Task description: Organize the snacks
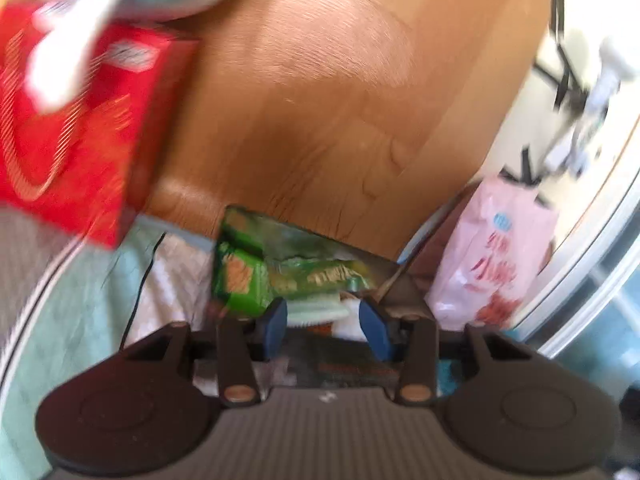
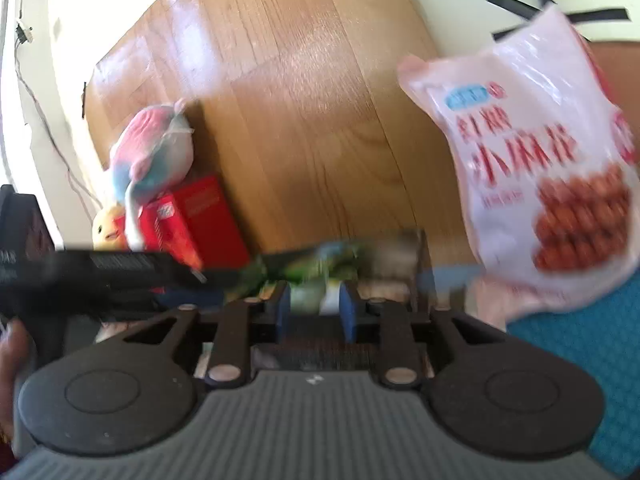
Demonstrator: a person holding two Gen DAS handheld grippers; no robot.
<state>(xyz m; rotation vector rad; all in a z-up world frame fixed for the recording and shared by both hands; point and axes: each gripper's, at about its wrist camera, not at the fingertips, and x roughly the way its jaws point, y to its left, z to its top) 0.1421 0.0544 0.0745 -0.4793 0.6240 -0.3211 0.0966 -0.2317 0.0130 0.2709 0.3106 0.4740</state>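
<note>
My left gripper has its blue pads closed on the white crimped edge of a green snack packet. My right gripper has its blue pads closed on another edge of the same green packet. A red snack box stands at the left, also in the right wrist view. A pink snack bag stands at the right, large in the right wrist view. Both views are blurred.
A wooden board lies behind the snacks. A pink and blue plush toy leans on the red box. My left gripper's black body crosses the right view. Teal cloth lies at the right.
</note>
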